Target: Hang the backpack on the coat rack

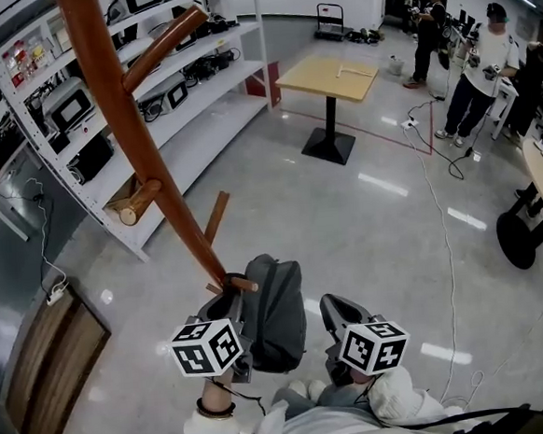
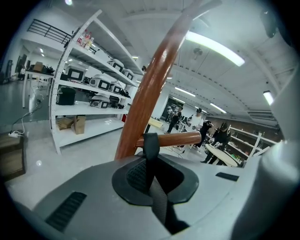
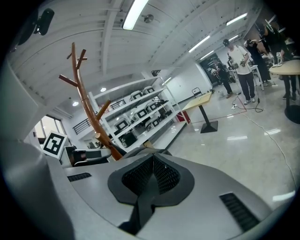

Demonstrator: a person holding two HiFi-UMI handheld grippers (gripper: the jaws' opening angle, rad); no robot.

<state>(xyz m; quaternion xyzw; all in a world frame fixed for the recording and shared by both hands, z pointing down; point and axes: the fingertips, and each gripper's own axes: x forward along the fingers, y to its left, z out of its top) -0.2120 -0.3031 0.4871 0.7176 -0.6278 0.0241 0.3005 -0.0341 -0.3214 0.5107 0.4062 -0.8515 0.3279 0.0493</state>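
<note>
The wooden coat rack (image 1: 144,146) slants up from just ahead of me. Its lowest short peg (image 1: 241,284) carries a black strap (image 2: 151,150) of the grey backpack (image 1: 277,316), looped over it in the left gripper view. My left gripper (image 1: 230,304) sits right under that peg, shut on the strap (image 2: 154,187). The backpack's body hangs below and right of the peg. To the right of the backpack, apart from it, my right gripper (image 1: 331,306) has its jaws together with nothing seen between them (image 3: 151,174). In the right gripper view the rack (image 3: 87,105) stands at the left.
White shelving (image 1: 163,89) with appliances runs behind the rack. A wooden table (image 1: 328,74) on a black foot stands further off. People stand at the far right (image 1: 480,73). A cable (image 1: 440,217) trails over the floor. A wooden panel (image 1: 54,369) lies at the left.
</note>
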